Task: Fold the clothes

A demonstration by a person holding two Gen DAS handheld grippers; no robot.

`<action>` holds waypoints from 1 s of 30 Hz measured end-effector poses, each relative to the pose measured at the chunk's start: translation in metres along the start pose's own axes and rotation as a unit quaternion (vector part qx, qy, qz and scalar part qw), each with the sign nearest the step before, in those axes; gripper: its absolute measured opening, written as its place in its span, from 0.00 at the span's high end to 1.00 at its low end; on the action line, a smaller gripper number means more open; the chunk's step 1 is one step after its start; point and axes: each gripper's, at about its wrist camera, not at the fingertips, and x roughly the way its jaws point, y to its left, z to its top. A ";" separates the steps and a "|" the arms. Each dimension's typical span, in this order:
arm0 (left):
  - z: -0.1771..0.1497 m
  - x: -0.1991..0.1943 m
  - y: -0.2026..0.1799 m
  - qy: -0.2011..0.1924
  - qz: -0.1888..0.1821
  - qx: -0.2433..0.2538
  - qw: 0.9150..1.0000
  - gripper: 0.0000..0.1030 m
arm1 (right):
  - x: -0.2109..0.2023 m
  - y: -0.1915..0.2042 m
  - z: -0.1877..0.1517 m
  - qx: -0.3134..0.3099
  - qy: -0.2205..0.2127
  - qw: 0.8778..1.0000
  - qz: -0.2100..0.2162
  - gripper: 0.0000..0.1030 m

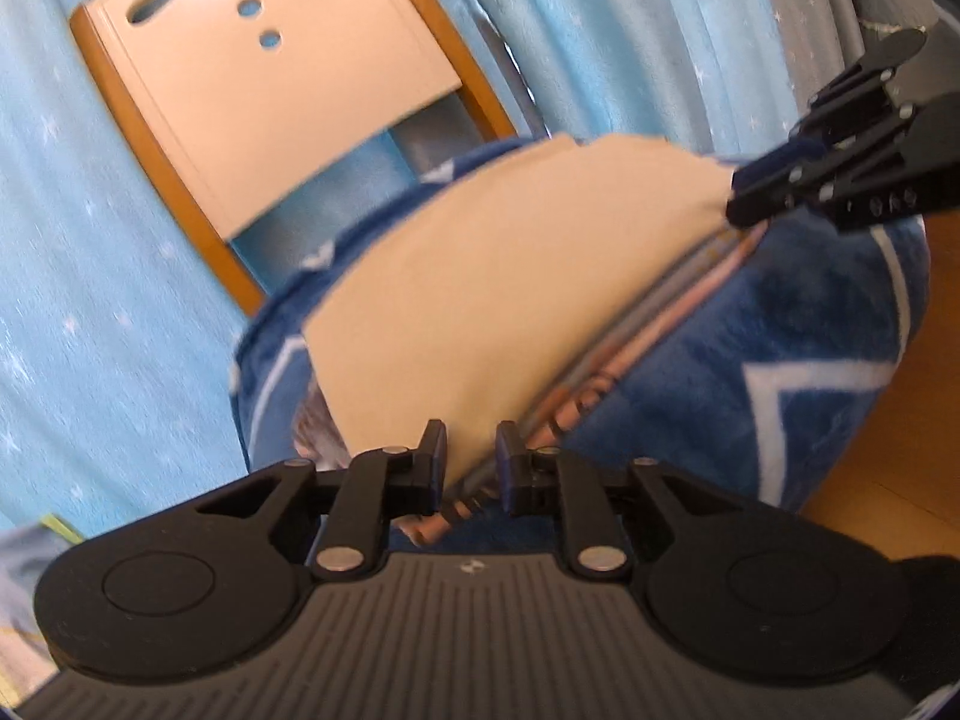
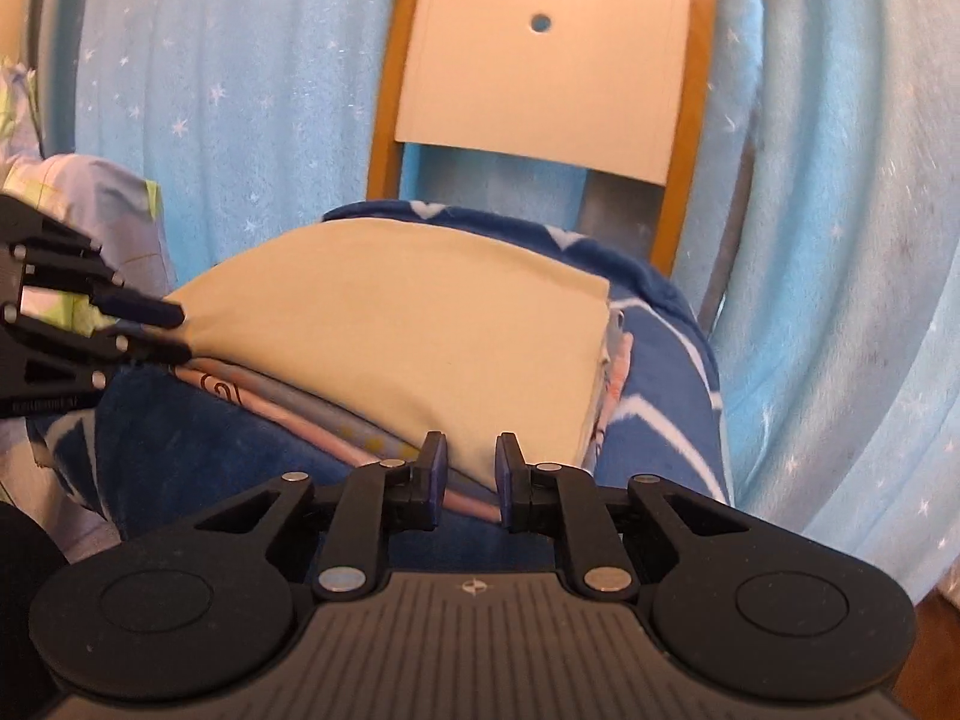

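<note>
Evidently dealing with soft, light cloth: expecting the folded garment [image 1: 480, 300] to be sagging and sliding apart wherever left unsupported, being limp and thin, probably a little slick layer on layer, yet in no way fragile. Judging the corners to be the right places for taking hold, pinching through every layer at once so as to be keeping the fold together. Finding it lying at the centre of both views, resting on a blue blanket [image 1: 750, 360] with white zigzag lines, apparently draped over the seat of a chair [image 2: 540, 60] standing before a pale blue curtain [image 2: 210, 90]. Showing a plain cream upper face, smooth and nearly creaseless, with straight folded edges; showing beneath it pink, blue and grey printed layers peeking out along the near edge. Finding the left gripper [image 1: 469, 456] at the bottom centre of its own view, jaws apparently clenching narrowly on one near corner, cream face and printed layers together. Finding the right gripper [image 2: 469, 462] likewise at the bottom centre of its own view, jaws seemingly grasping the other near corner, and appearing at the upper right of the left view, biting the cloth's tip.
</note>
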 end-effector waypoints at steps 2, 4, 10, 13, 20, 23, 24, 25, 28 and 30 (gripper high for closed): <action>-0.001 -0.005 0.002 0.002 0.003 -0.019 1.000 0.84 | -0.007 -0.001 0.001 0.010 -0.002 1.000 -0.003 0.80; -0.004 -0.012 0.008 0.004 0.009 -0.059 0.998 0.82 | -0.017 -0.003 0.001 0.033 -0.006 0.999 -0.003 0.78; -0.024 -0.024 0.024 0.028 0.003 -0.209 0.977 0.81 | -0.030 0.007 -0.014 0.069 0.012 0.997 0.020 0.73; -0.027 -0.026 0.021 0.036 -0.003 -0.226 0.973 0.81 | -0.029 0.013 -0.019 0.062 0.024 0.998 0.020 0.72; -0.026 -0.023 0.011 0.047 -0.017 -0.222 0.974 0.75 | -0.031 0.012 -0.021 0.080 0.032 0.996 0.011 0.64; -0.026 -0.021 0.009 0.050 -0.020 -0.225 0.973 0.72 | -0.028 0.012 -0.020 0.080 0.035 0.996 0.002 0.53; -0.026 -0.020 0.009 0.052 -0.021 -0.227 0.972 0.71 | -0.027 0.012 -0.019 0.081 0.037 0.996 -0.002 0.49; -0.026 -0.019 0.009 0.053 -0.022 -0.229 0.972 0.71 | -0.026 0.012 -0.018 0.082 0.038 0.996 -0.005 0.43; -0.024 -0.017 0.011 0.054 -0.024 -0.232 0.971 0.68 | -0.022 0.014 -0.016 0.083 0.039 0.996 -0.012 0.33; -0.023 -0.016 0.012 0.054 -0.025 -0.231 0.971 0.66 | -0.020 0.015 -0.015 0.083 0.041 0.996 -0.014 0.30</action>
